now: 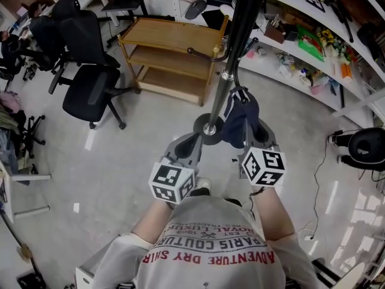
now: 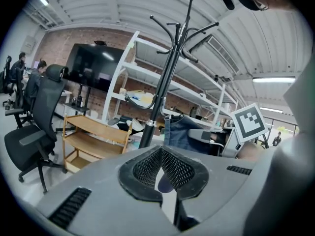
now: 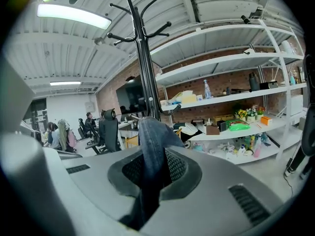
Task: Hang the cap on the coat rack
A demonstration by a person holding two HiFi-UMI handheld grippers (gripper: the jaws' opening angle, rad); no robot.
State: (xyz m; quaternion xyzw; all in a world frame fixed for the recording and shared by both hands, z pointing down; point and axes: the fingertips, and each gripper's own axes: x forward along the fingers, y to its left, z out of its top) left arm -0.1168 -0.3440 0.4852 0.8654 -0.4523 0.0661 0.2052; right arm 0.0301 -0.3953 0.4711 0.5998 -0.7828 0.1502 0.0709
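The black coat rack [image 1: 239,35] rises just in front of me, its round foot [image 1: 209,129] on the floor between the grippers. My right gripper [image 1: 251,138] is shut on a dark blue denim cap [image 1: 240,116], which it holds up beside the pole. In the right gripper view the denim cap [image 3: 150,132] runs down between the pads of my right gripper [image 3: 153,156], and the coat rack's hooks [image 3: 140,33] spread high above. My left gripper [image 1: 189,144] sits left of the pole. In the left gripper view my left gripper [image 2: 161,151] is shut with nothing in it, and the cap [image 2: 183,134] shows behind the pole [image 2: 160,97].
A wooden shelf trolley [image 1: 171,53] stands behind the rack. Black office chairs [image 1: 90,89] are at the left. White shelving [image 1: 313,59] full of small items curves along the right. A black rounded object with a cable [image 1: 367,146] lies on the floor at the right.
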